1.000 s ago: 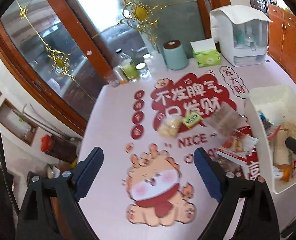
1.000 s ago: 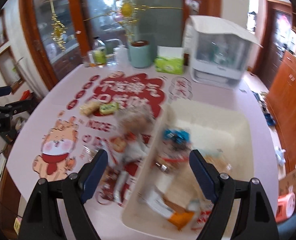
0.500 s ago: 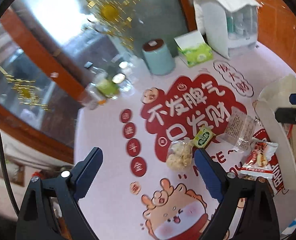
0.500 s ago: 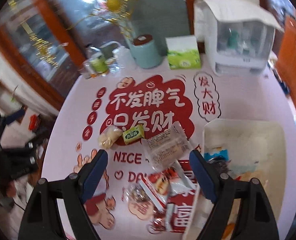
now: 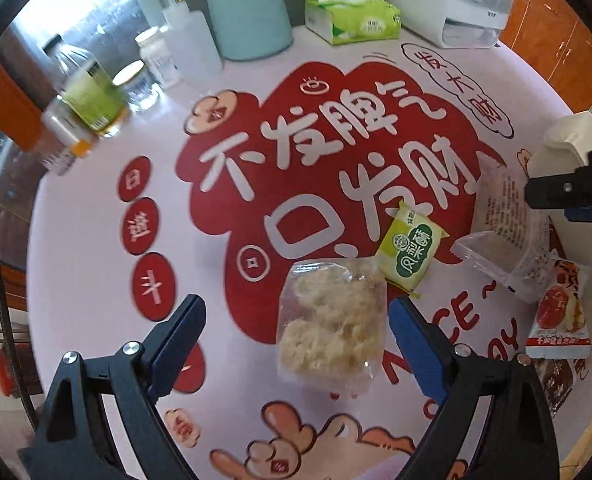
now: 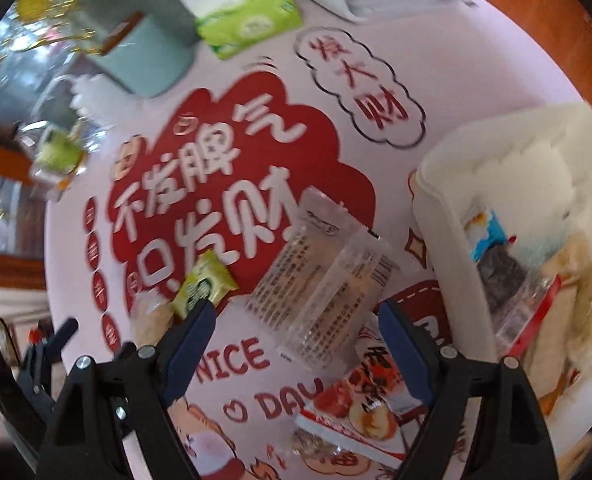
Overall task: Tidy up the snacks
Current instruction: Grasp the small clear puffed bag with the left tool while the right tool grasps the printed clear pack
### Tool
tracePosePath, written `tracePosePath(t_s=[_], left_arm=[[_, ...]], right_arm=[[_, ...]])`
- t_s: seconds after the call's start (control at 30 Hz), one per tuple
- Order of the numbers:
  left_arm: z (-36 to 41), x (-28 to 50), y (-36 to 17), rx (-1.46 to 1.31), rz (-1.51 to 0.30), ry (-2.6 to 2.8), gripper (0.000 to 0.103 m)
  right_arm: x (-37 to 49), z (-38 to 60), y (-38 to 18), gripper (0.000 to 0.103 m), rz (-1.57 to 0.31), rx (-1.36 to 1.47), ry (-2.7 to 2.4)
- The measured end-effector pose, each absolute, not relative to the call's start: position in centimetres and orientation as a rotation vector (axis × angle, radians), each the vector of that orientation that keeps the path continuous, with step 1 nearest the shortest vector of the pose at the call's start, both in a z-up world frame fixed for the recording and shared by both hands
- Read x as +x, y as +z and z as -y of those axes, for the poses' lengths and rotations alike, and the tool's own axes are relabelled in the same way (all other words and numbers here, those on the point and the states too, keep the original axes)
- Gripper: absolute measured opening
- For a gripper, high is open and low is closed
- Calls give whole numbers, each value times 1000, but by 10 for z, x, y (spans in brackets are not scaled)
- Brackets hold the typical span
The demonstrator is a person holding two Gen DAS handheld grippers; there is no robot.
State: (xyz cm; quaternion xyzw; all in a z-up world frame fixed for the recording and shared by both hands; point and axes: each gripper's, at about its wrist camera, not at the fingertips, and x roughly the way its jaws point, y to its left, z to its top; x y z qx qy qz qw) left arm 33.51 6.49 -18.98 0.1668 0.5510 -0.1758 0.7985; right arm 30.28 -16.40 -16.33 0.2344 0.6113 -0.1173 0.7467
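Left gripper (image 5: 296, 332): jaws spread, straddling the clear puffed-snack bag (image 5: 331, 320) for pickup.
Right gripper (image 6: 296, 344): jaws apart over the clear wrapped pack (image 6: 323, 280), empty.
White bin (image 6: 447, 184): beside the loose snacks, likely their destination.

Tissue box (image 5: 351, 20), teal canister (image 5: 250, 20), bottles (image 5: 92, 94)

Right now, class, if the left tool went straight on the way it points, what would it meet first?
Most likely the clear bag of pale puffed snacks, lying between the open fingers of the left tool. The green packet lies just beyond; depth is uncertain.
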Motion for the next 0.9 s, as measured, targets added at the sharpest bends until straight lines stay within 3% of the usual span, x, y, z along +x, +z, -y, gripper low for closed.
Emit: tracePosePath(t_s=[0.4, 0.5, 0.57, 0.63, 0.73, 0.9], left_arm=[[-58, 346, -222, 303, -1208, -441, 89], [-56, 347, -231, 308, -1235, -430, 78], [-57, 347, -237, 288, -1264, -428, 64], [-59, 345, -239, 269, -1269, -416, 61], [-62, 340, -236, 226, -1270, -431, 40], [-72, 327, -226, 152, -1259, -415, 32]], right_arm=[[324, 160, -214, 87, -1401, 469, -419], [327, 158, -219, 88, -1411, 439, -427], [329, 156, -223, 89, -1421, 415, -428], [331, 153, -225, 89, -1427, 380, -420], [331, 144, -225, 84, -1420, 335, -404], [324, 124, -216, 71, -1385, 258, -347]])
